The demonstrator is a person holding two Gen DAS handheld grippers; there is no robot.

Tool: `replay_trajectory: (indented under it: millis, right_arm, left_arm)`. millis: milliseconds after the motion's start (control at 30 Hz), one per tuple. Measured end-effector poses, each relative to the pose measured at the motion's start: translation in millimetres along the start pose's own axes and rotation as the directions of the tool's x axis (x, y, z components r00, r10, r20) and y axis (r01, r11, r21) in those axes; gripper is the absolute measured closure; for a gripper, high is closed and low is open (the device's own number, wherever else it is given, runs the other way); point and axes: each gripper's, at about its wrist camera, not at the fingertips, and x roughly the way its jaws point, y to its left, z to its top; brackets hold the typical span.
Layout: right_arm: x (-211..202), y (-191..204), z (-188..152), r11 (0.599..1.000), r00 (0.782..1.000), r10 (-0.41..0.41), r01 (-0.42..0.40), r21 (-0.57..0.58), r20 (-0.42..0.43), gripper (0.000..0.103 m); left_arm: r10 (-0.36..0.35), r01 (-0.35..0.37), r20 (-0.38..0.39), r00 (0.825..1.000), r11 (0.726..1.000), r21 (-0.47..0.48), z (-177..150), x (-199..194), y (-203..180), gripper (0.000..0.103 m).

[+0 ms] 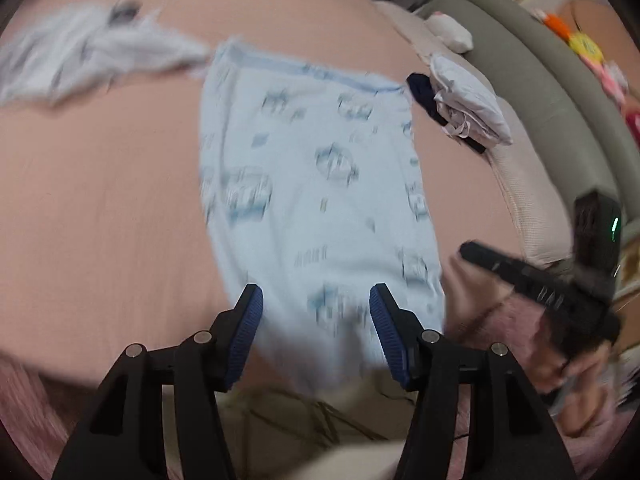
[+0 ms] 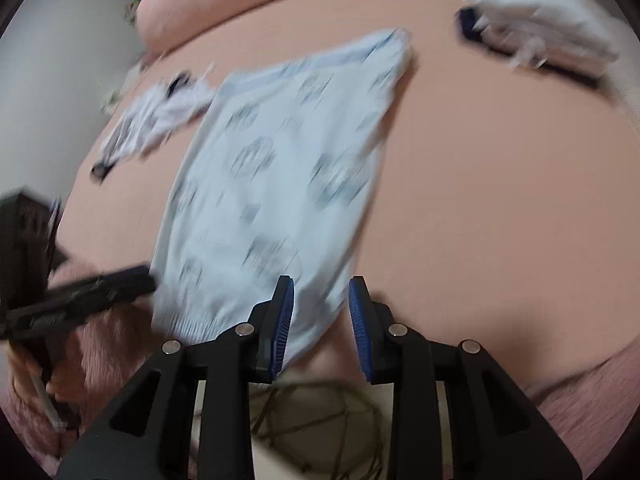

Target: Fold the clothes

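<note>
Pale-blue printed garment (image 1: 316,184) lies flat on the pink bed sheet (image 1: 100,200) in the left wrist view, a soft knit with a darker blue band along its far edge and blurred grey-blue motifs scattered over it; the print cannot be read through the motion blur. Its near end hangs over the bed's edge between the two fingers of the left gripper (image 1: 316,320), whose ribbed blue pads (image 1: 248,336) stand wide apart with nothing clamped between them. A crumpled white-and-grey garment (image 1: 92,56) lies beyond it to the left, touching its far corner or nearly so. To the right sits a folded white stack (image 1: 468,100) with a dark navy piece (image 1: 422,88) beside it, near a grey padded bed frame (image 1: 552,92). The right gripper (image 1: 532,284) shows at the right as a black blur, just beside the garment's near edge.

From the right wrist view, the same garment (image 2: 280,184) runs diagonally away across the sheet (image 2: 500,200), its gathered elastic hem nearest. The right gripper (image 2: 320,320) hovers at the hem's right corner, fingers parted with fabric showing behind the left pad (image 2: 280,328) and nothing pinched. The left gripper (image 2: 100,288) comes in from the left at the hem's other corner. A pink pillow (image 2: 208,4) lies at the far end.
</note>
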Motion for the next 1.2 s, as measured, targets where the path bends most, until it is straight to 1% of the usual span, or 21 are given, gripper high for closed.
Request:
replay_trajectory:
  millis: [67,167,200,267,300,367,433,500,567,633,667,700,767,833,933,1000,1033,1067,1100,1133,1200]
  right_arm:
    - [2.1,-4.5,16.5,1.000,1.000,-0.021,0.020,0.013,0.018,0.074]
    - [27.4,16.6,32.0,0.996,0.999,-0.049,0.049,-0.069,0.002,0.074]
    - [33.7,19.4,32.6,0.991,0.997,-0.079,0.078,-0.105,-0.007,0.074]
    - [43.4,20.4,29.4,0.972,0.987,-0.157,0.150,-0.182,-0.026,0.074]
    - [44.8,16.1,28.6,0.967,0.985,-0.171,0.160,-0.197,-0.038,0.074]
    - [44.4,3.0,27.8,0.966,0.982,-0.174,0.157,-0.205,-0.068,0.074]
    - [34.1,-14.2,32.9,0.971,0.981,-0.179,0.164,-0.174,-0.079,0.074]
    - [26.9,-29.4,44.7,0.979,0.983,-0.169,0.159,-0.127,-0.069,0.072]
    - [24.4,-42.8,63.4,0.989,0.989,-0.135,0.132,-0.065,-0.055,0.072]
    - [25.1,-53.1,84.8,0.993,0.993,-0.116,0.116,-0.006,-0.032,0.072]
    - [29.3,-55.6,96.0,0.993,0.992,-0.120,0.121,0.018,-0.027,0.072]
    - [35.2,-56.8,107.4,0.991,0.991,-0.130,0.130,0.040,-0.024,0.072]
    - [47.0,-59.3,130.3,0.985,0.989,-0.149,0.150,0.084,-0.019,0.072]
    - [57.8,-63.0,146.4,0.983,0.990,-0.142,0.143,0.113,-0.018,0.072]
    - [78.3,-67.9,167.1,0.980,0.988,-0.153,0.154,0.127,-0.021,0.072]
    - [90.3,-70.7,177.0,0.977,0.986,-0.161,0.164,0.139,-0.031,0.072]
    - [94.3,-72.0,180.7,0.975,0.986,-0.161,0.165,0.147,-0.034,0.072]
    - [96.1,-72.1,183.8,0.976,0.987,-0.155,0.158,0.153,-0.031,0.072]
    - [97.3,-71.7,186.6,0.976,0.989,-0.146,0.149,0.158,-0.026,0.072]
    - [97.6,-70.8,189.1,0.978,0.990,-0.139,0.141,0.155,-0.021,0.072]
    - [97.8,-65.1,192.5,0.986,0.991,-0.131,0.133,0.099,-0.024,0.072]
  left_arm:
    - [0.007,-0.007,0.002,1.000,0.999,0.040,12.7,11.1,-2.2,0.045]
    - [0.002,-0.002,-0.053,0.999,1.000,0.003,24.1,36.3,4.3,0.045]
    - [0.011,-0.011,-0.066,0.998,1.000,-0.003,24.2,40.1,7.2,0.045]
    - [0.027,-0.027,-0.077,0.997,1.000,-0.007,19.7,39.3,10.0,0.058]
    - [0.041,-0.042,-0.077,0.996,0.999,-0.009,19.0,35.8,13.1,0.060]
    - [0.072,-0.073,-0.055,0.996,0.997,-0.032,15.9,22.9,24.1,0.059]
    - [0.070,-0.071,-0.012,0.997,0.996,-0.055,19.8,8.1,40.4,0.059]
    - [0.085,-0.083,0.031,0.996,0.995,-0.054,39.7,5.0,52.0,0.059]
    - [0.134,-0.132,0.077,0.988,0.991,-0.028,69.7,9.2,57.7,0.059]
    - [0.195,-0.195,0.109,0.975,0.981,-0.007,102.6,18.5,61.2,0.059]
    - [0.207,-0.208,0.127,0.970,0.978,-0.007,116.0,22.0,64.1,0.059]
    - [0.209,-0.210,0.147,0.967,0.978,-0.013,128.3,24.0,67.5,0.059]
    - [0.179,-0.175,0.180,0.967,0.984,-0.036,146.5,25.5,74.1,0.059]
    - [0.154,-0.146,0.206,0.966,0.988,-0.051,162.6,28.8,79.0,0.059]
    - [0.172,-0.163,0.204,0.964,0.985,-0.056,179.4,46.3,82.7,0.060]
    - [0.183,-0.173,0.178,0.967,0.983,-0.066,187.4,60.8,86.4,0.067]
    - [0.161,-0.151,0.159,0.974,0.986,-0.075,188.8,67.0,88.9,0.076]
    - [0.148,-0.137,0.142,0.979,0.987,-0.081,189.8,72.7,90.6,0.078]
    - [0.155,-0.146,0.133,0.979,0.986,-0.075,189.7,77.1,90.5,0.081]
    - [0.177,-0.170,0.128,0.976,0.984,-0.062,189.2,80.6,89.2,0.095]
    - [0.193,-0.187,0.110,0.975,0.980,-0.062,188.7,82.3,89.5,0.098]
